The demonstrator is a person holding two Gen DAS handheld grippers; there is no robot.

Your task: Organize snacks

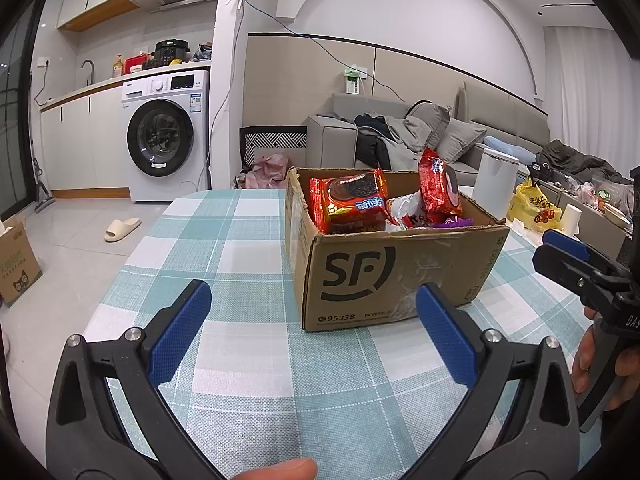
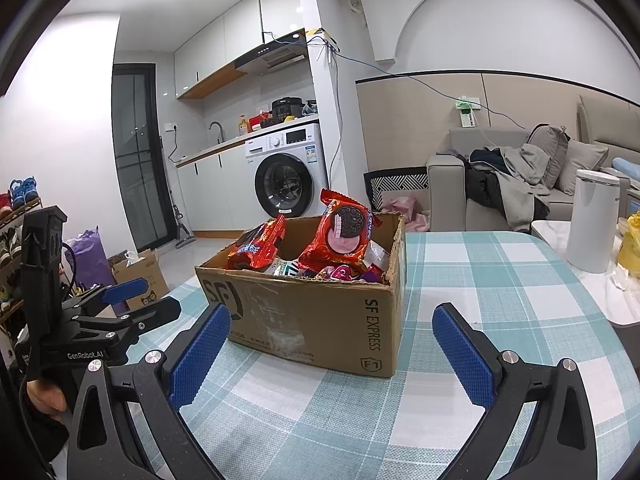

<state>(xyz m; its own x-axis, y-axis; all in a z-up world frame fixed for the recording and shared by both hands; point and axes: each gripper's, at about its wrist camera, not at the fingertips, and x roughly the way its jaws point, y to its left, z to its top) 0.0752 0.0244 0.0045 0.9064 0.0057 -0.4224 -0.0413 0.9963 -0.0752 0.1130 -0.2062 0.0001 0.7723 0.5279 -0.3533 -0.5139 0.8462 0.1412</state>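
The box (image 1: 384, 276) sits open-topped on the checked tabletop (image 1: 248, 248), one corner turned toward the left tongs (image 1: 312, 332). Red packs (image 1: 348, 204) stand upright inside, long axes near vertical, tops above the rim. Left tongs: spread wide, empty. Right tongs (image 2: 332, 356): spread wide, empty, near the box.
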